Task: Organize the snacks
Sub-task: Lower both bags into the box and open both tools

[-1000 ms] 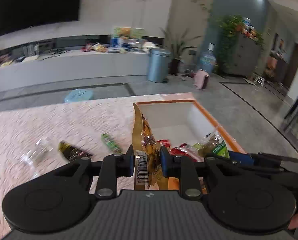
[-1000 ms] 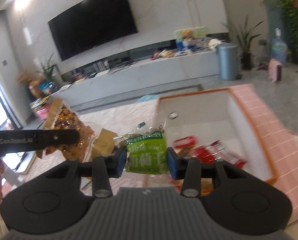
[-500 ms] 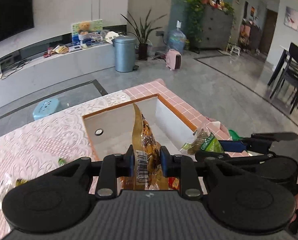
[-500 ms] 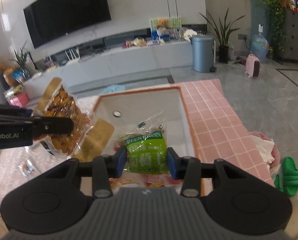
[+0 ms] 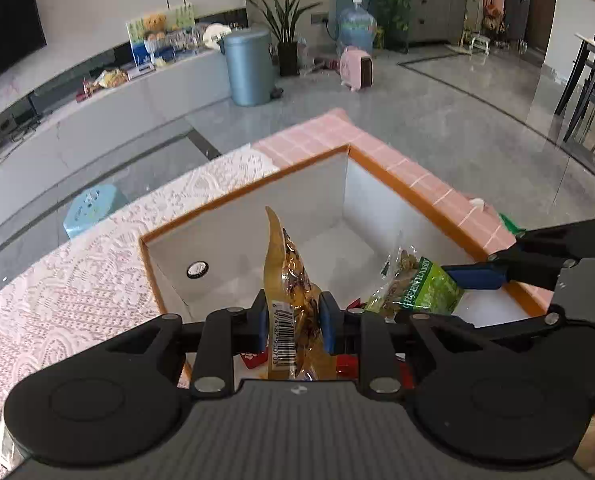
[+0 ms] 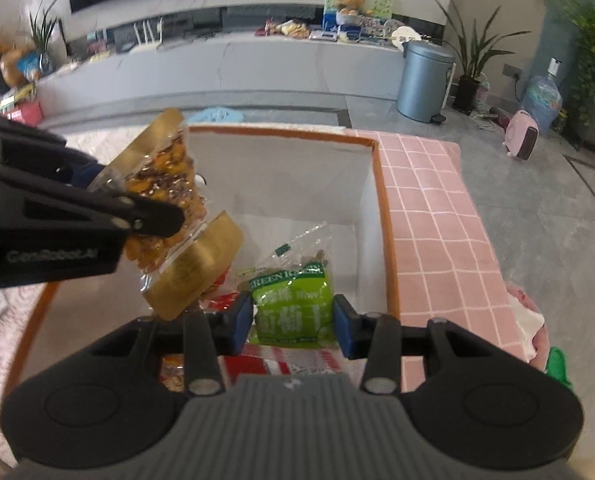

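Over the white orange-rimmed box point(image 5: 253, 196), two grippers side by side, both tilted down toward its inside; left gripper point(image 5: 293, 326) clamped on a gold-edged clear packet of brown snacks point(image 5: 293, 292), blue pads pressed against both faces near the barcode, packet standing on edge above the box floor; right gripper point(image 6: 293, 320) pinching a green raisin packet point(image 6: 291, 300) by its lower half, clear top of the packet reaching up over the box floor; seen from the left wrist, green packet point(image 5: 421, 288) just right of the gold one, both above the box's near end; seen from the right wrist, gold packet point(image 6: 169, 184) up and left of the green one, over the box's left wall; on the box floor under both grippers, red-and-white snack wrappers point(image 6: 273, 362); round hole point(image 5: 197, 269) in the box's left wall; outside the box, pink lace tablecloth point(image 5: 69, 292) to its left, pink checked cloth point(image 6: 433, 220) along its right rim
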Action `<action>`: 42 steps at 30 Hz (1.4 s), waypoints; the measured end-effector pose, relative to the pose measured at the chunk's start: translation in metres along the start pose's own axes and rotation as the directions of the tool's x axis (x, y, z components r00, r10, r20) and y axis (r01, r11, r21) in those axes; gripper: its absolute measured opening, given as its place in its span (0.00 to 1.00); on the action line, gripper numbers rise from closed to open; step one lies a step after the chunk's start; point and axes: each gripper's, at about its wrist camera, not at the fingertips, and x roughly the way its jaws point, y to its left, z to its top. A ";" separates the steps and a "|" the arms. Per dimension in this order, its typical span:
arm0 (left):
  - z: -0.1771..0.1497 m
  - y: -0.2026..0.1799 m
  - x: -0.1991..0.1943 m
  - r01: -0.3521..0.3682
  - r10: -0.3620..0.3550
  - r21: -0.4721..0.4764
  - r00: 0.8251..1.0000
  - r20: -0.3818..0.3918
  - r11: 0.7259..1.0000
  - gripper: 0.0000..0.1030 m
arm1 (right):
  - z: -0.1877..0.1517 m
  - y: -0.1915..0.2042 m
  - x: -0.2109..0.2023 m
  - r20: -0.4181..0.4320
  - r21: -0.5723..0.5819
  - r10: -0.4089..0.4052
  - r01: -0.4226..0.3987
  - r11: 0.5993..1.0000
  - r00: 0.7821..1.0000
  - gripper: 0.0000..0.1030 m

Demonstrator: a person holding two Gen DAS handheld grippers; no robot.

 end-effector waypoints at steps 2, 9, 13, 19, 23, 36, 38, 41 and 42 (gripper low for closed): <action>-0.002 0.001 0.006 -0.001 0.001 0.002 1.000 -0.015 1.000 0.26 | 0.002 0.000 0.009 -0.018 -0.015 0.006 -0.006 1.000 1.000 0.40; -0.006 0.001 0.030 0.000 0.001 0.017 0.998 -0.066 1.000 0.26 | 0.009 0.006 0.029 -0.048 -0.078 -0.011 0.008 0.997 0.999 0.40; -0.008 0.004 0.034 0.000 0.001 0.013 0.997 -0.078 1.000 0.27 | 0.011 0.015 0.035 -0.050 -0.132 -0.043 0.036 0.991 0.998 0.40; -0.007 0.004 0.040 -0.018 0.022 0.046 0.995 -0.097 0.999 0.28 | 0.012 0.021 0.044 -0.037 -0.201 -0.091 0.082 0.976 0.995 0.40; -0.007 0.001 0.036 -0.018 0.023 0.065 0.996 -0.089 0.998 0.37 | 0.012 0.024 0.047 -0.033 -0.233 -0.108 0.097 0.968 0.994 0.40; -0.016 0.000 -0.023 -0.055 0.054 0.188 0.998 0.012 0.981 0.67 | 0.012 0.024 0.054 -0.042 -0.297 -0.133 0.115 0.948 0.990 0.41; -0.016 0.000 -0.028 -0.046 0.044 0.179 0.999 0.017 0.983 0.67 | 0.012 0.025 0.055 -0.047 -0.306 -0.143 0.122 0.944 0.989 0.41; -0.015 0.001 -0.037 -0.034 0.030 0.154 0.999 0.025 0.988 0.67 | 0.013 0.028 0.056 -0.049 -0.320 -0.155 0.132 0.938 0.987 0.41; -0.015 0.002 -0.040 -0.029 0.025 0.143 0.999 0.028 0.989 0.67 | 0.014 0.028 0.055 -0.046 -0.326 -0.161 0.138 0.935 0.986 0.42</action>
